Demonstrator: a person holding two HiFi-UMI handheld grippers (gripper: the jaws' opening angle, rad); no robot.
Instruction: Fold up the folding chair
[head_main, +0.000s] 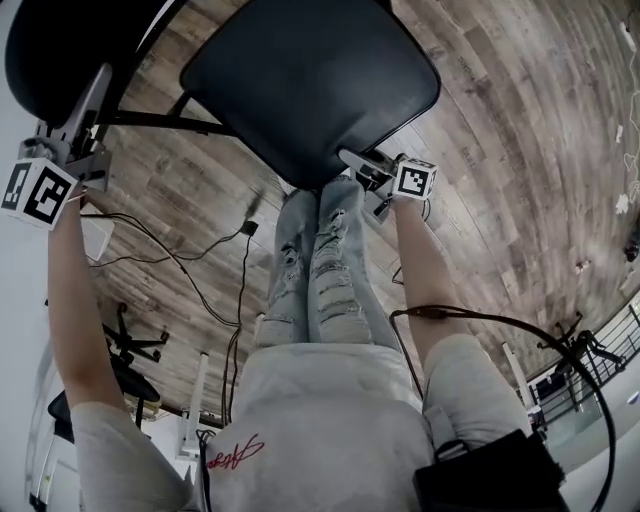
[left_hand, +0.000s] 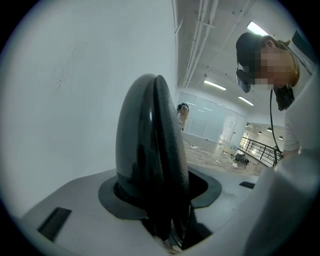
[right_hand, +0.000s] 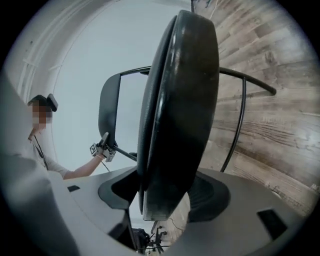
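We clamp the backrest (head_main: 60, 40) in our left gripper (head_main: 97, 92) — our right gripper (head_main: 352, 160), jaws open, straddles the near rim of the seat (head_main: 310, 80).

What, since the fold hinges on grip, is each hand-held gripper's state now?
Left hand-held gripper: closed on the chair backrest.
Right hand-held gripper: open, chair seat between its jaws.

My head view looks steeply down on the chair seat (head_main: 310, 85); the right gripper view, hard against it, also faces the left gripper (right_hand: 105, 142).
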